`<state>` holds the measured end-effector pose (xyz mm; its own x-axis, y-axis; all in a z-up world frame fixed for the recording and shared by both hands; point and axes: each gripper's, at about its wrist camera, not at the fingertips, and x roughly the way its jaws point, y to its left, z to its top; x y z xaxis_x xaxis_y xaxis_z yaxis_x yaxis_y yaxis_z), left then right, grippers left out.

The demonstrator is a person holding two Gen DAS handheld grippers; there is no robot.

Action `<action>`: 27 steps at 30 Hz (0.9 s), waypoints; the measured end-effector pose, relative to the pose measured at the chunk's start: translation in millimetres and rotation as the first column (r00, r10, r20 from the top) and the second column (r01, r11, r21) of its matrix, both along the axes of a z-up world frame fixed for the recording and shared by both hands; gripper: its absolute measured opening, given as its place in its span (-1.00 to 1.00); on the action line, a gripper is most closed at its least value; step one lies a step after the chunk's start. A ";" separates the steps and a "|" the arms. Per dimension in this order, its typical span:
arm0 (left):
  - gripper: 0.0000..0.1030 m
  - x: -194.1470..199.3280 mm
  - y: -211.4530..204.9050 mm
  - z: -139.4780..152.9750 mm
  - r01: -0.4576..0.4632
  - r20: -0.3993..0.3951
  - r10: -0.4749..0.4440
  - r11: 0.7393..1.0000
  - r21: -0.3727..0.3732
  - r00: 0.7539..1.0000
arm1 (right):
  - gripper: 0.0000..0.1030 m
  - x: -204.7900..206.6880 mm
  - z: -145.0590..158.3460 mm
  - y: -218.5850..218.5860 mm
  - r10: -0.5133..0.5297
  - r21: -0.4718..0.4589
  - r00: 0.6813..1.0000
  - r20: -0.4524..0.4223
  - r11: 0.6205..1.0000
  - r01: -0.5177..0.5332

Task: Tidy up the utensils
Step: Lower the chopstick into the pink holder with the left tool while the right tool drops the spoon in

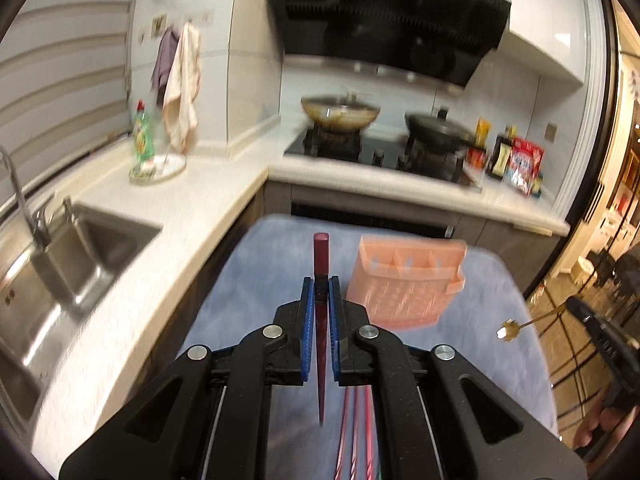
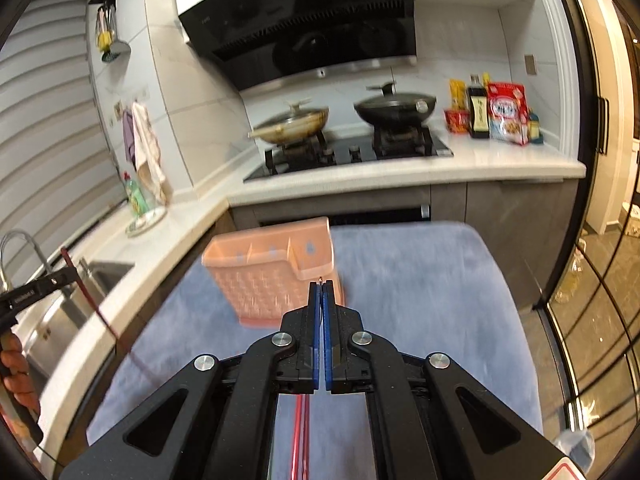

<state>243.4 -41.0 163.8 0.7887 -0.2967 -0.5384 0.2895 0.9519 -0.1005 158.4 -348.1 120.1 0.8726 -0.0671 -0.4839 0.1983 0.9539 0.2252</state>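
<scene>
My left gripper [image 1: 321, 282] is shut on a dark red chopstick [image 1: 321, 256] that runs straight along its fingers, thick end forward. It hangs above the blue cloth-covered table [image 1: 492, 292]. A pink slotted utensil holder [image 1: 404, 284] stands just ahead and to the right. From the right edge, my right gripper [image 1: 576, 310] holds a thin gold utensil [image 1: 510, 330] out by its handle. In the right wrist view that gripper [image 2: 321, 285] is shut, with only the gold handle's tip [image 2: 321, 279] showing, and the holder [image 2: 268, 276] is ahead left. Several red chopsticks [image 2: 301, 428] lie on the cloth below.
A steel sink [image 1: 76, 256] with a faucet [image 1: 24, 200] lies to the left in the white counter. Behind the table is a stove with two woks [image 2: 394, 110]. A green soap bottle [image 1: 143, 136] and condiment packets [image 2: 506, 112] stand on the counter. A glass door [image 2: 592, 300] is at right.
</scene>
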 end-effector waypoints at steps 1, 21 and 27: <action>-0.87 6.0 -5.4 13.2 0.000 0.028 0.000 1.000 -0.011 1.000 | -0.97 8.9 4.9 -2.0 0.002 0.004 1.000 0.007 1.000 -0.002; -0.87 98.3 -97.6 40.7 0.029 0.178 -0.018 0.998 -0.056 0.984 | -0.97 142.3 -37.9 -34.0 -0.002 0.033 0.996 -0.086 0.999 0.005; -0.86 119.0 -98.8 4.5 0.018 0.094 -0.013 0.998 -0.056 0.996 | -0.96 156.1 -61.0 -33.6 0.017 0.031 0.992 -0.126 0.999 -0.013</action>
<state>362.4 -139.8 168.2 0.8297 -0.3374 -0.4446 0.3151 0.9407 -0.1259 314.5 -381.7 59.1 0.8054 -0.0382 -0.5914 0.2124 0.9502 0.2279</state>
